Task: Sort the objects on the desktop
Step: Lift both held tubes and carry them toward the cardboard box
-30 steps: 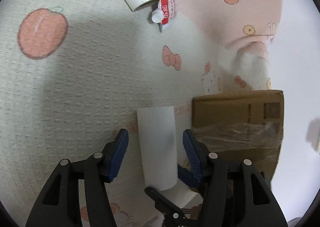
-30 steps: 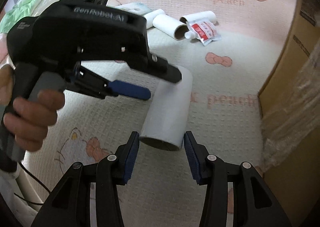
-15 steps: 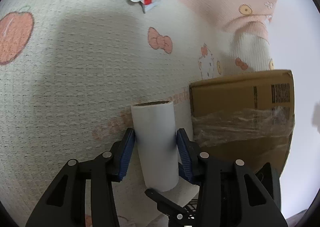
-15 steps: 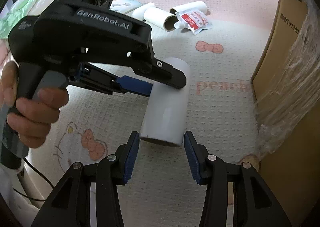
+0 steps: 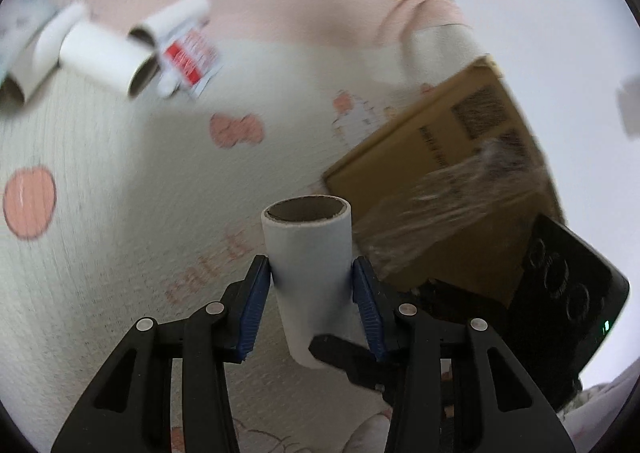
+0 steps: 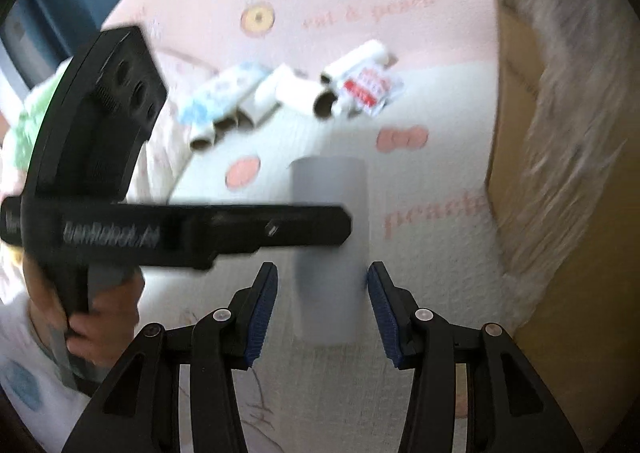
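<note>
Beside the box [image 5: 440, 189], the left gripper [image 5: 312, 305] has just closed on the tube [image 5: 308, 253] and raised it off the mat [image 5: 100, 193]. The right gripper [image 6: 322, 313] straddles its lower end, fingers apart, not gripping. Lifted clear, it looks ready for sorting.

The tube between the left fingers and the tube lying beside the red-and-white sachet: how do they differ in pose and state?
The held tube is gripped by the left gripper, its open end tilted up off the mat; the lying tube rests on its side, untouched. The held tube stands alone beside the cardboard box; the lying tube sits against the sachet. Both are white with brown cardboard cores.
</note>
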Demonstrator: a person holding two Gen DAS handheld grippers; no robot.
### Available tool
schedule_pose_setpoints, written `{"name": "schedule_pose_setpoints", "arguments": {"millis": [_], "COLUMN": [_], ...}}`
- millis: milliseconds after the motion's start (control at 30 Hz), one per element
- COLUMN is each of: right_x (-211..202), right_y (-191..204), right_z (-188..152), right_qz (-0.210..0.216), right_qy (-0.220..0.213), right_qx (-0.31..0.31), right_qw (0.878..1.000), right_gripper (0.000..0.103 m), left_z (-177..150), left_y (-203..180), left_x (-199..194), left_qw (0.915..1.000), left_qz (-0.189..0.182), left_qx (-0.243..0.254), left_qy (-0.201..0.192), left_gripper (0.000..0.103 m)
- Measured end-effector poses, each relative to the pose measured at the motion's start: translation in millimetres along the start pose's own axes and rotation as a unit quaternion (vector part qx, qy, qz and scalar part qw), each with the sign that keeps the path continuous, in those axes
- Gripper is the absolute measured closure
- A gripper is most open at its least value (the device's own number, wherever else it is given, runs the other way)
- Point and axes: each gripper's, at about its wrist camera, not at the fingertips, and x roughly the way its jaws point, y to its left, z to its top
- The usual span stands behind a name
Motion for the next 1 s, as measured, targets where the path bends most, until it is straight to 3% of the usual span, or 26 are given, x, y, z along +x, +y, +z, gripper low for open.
{"name": "schedule_pose_setpoints", "arguments": {"millis": [200,367,533,700,1000], "right_x": [-27.6,-44.7,-61.7,-82.5,-133.2], "right_y": [15.4,38.2,47.9,51.8,39.6], "right_z": [10.0,26.2,35.5,52.2,85.4], "right_qz": [0.001,-0.033,-0.058,-0.079,-0.167], "right_qy": [-0.035,-0.065,-0.096,-0.124,-0.171], "right_qx": [-0.024,-0.079,-0.123,-0.123,-0.150], "right_qw": [0.999,0.994,0.986,0.982,0.959], "right_gripper": [0.059,0.059,0.059,0.059,0.059], "left_z": [6.6,9.6,18.4,33.0,83.2], "left_y": [-25.2,-47.7,-67.3,-97.7,-159.1], "left_x": [-29.4,-54.8,-74.5,-86.8,-88.1], "left_qw": [0.9986,0.9941,0.9901,0.9816,0.9660], "left_qz": [-0.020,-0.020,-0.031,-0.033,-0.060], "left_qx": [0.027,0.079,0.101,0.149,0.221], "left_qy": [-0.042,-0.071,-0.092,-0.115,-0.120], "left_gripper": [0.057,0.056,0.057,0.056,0.057]}}
